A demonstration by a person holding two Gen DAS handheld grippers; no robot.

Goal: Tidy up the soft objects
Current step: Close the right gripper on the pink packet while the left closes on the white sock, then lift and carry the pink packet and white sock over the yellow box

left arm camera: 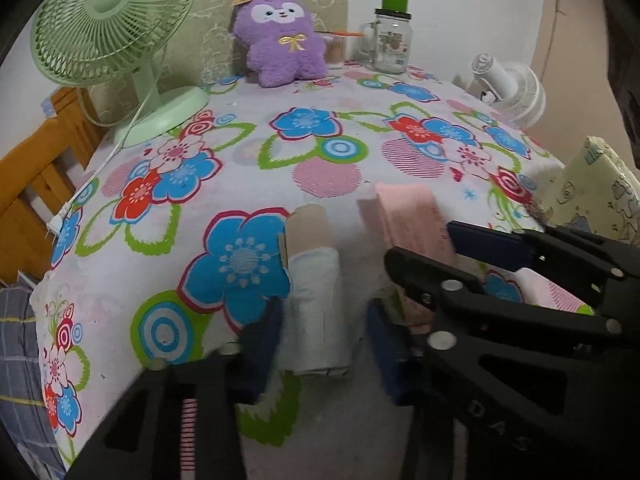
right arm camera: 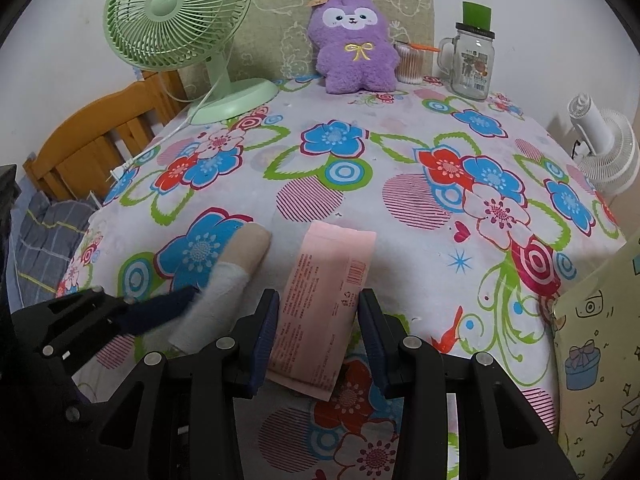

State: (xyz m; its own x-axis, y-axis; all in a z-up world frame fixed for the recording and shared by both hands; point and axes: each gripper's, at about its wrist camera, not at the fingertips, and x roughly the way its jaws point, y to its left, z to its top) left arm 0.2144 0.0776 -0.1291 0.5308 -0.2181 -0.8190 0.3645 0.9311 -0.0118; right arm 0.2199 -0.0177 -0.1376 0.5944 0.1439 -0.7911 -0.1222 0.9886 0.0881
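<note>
A roll of white bags on a brown cardboard tube (left arm camera: 316,300) lies on the flowered cloth (left arm camera: 224,140). My left gripper (left arm camera: 322,348) straddles its near end, blue pads against both sides, shut on it. In the right wrist view one left finger (right arm camera: 160,312) rests against the roll (right arm camera: 224,284). A flat pink pack with printed text and a barcode (right arm camera: 320,312) sits between the pads of my right gripper (right arm camera: 320,340), which is shut on its near half. The left wrist view shows the right gripper (left arm camera: 420,244) clamped on the pink pack (left arm camera: 408,216), just right of the roll.
At the back stand a green desk fan (right arm camera: 180,20), a purple plush toy (right arm camera: 352,44), a cotton swab pot (right arm camera: 410,66) and a glass jar mug with a green lid (right arm camera: 472,64). A white fan (right arm camera: 604,148) and a cartoon-print cushion (right arm camera: 600,340) lie right. A wooden frame (right arm camera: 100,140) is left.
</note>
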